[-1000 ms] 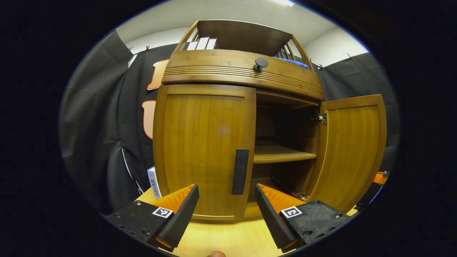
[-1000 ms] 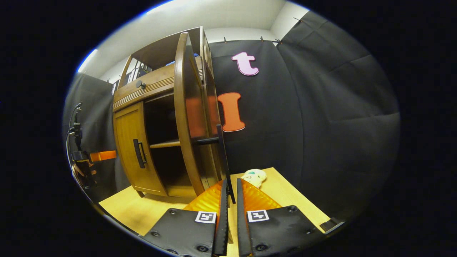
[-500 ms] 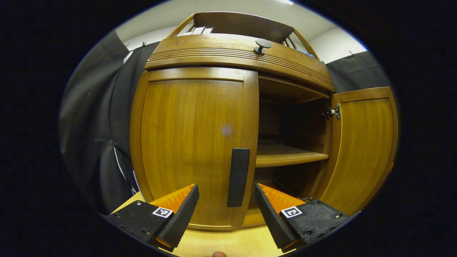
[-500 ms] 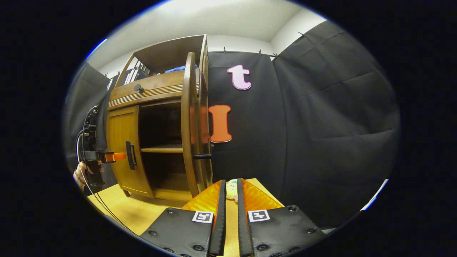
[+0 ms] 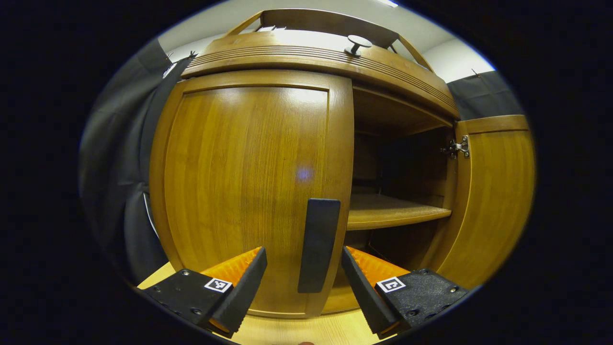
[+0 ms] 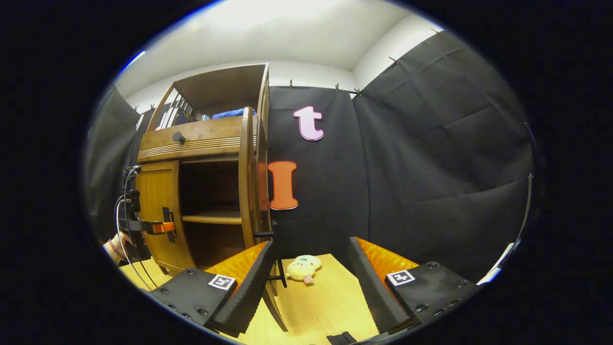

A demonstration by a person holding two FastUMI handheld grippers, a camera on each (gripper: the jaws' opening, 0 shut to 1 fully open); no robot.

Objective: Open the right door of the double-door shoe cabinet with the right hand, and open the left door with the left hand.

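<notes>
The left gripper (image 5: pixel 302 287) has its fingers spread wide, one on either side of the dark vertical handle (image 5: pixel 318 244) of the left door (image 5: pixel 249 191), grasping nothing; whether they touch the handle I cannot tell. That door is shut, its honey-brown panel gently bowed and glossy. The right gripper (image 6: pixel 311 282) is likewise released, fingers apart and holding nothing, just beside the edge of the right door (image 6: pixel 246 177), which stands swung wide open, seen edge-on in the right gripper view, its handle (image 6: pixel 274 254) close by the nearer finger. From the left gripper view the open right door (image 5: pixel 493 196) shows its inner face and one metal hinge (image 5: pixel 457 147) near the top. The shoe cabinet (image 5: pixel 316 57) sits on a pale wooden worktop (image 6: pixel 325 302): two doors, one ribbed band above them carrying one dark round knob (image 5: pixel 357 43), and an open upper rack. Inside the opened half I count one shelf (image 5: pixel 390 215), bare as far as the shadow lets me see. The upper rack holds a row of light upright items (image 6: pixel 172 112) and something blue (image 6: pixel 232 113). One small plush toy (image 6: pixel 302 268) lies on the worktop beside the cabinet. In the right gripper view, a hand (image 6: pixel 115 242) holds the left gripper at the closed door's handle.
</notes>
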